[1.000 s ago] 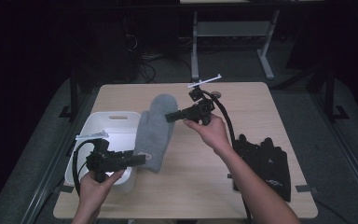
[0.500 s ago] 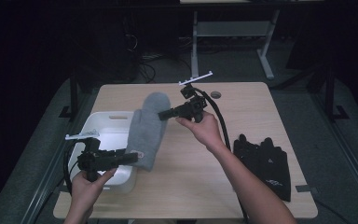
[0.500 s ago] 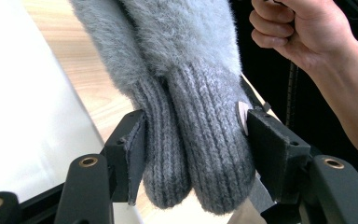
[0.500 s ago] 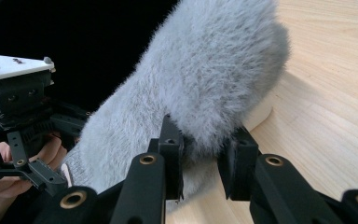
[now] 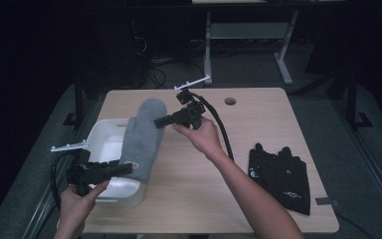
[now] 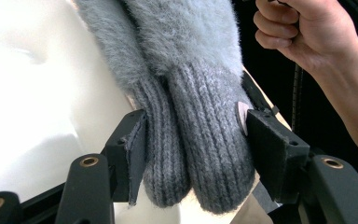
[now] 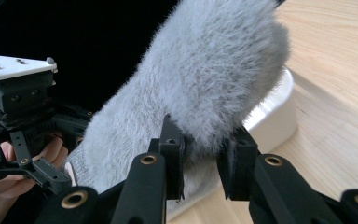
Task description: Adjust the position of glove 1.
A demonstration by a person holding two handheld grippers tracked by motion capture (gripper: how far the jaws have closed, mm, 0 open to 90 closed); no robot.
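While both tools grip it, the grey fuzzy mitten [image 5: 142, 139] hangs stretched over the white bin [image 5: 102, 144] at table [image 5: 258, 114] left. Left tool [image 5: 124, 169] clamps the knit cuff, near end; right tool [image 5: 158, 122] pinches the fluffy tip, far end. Black gloves [image 5: 281, 177] lie near-right, well apart.

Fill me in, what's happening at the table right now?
A person holds a pair of fuzzy grey knit mittens stretched between two handheld grippers. The left gripper clamps the ribbed cuffs, and the right gripper pinches the fluffy far end. The mittens hang partly over a white plastic bin at the left of the wooden table. A pair of black gloves lies at the right, untouched.
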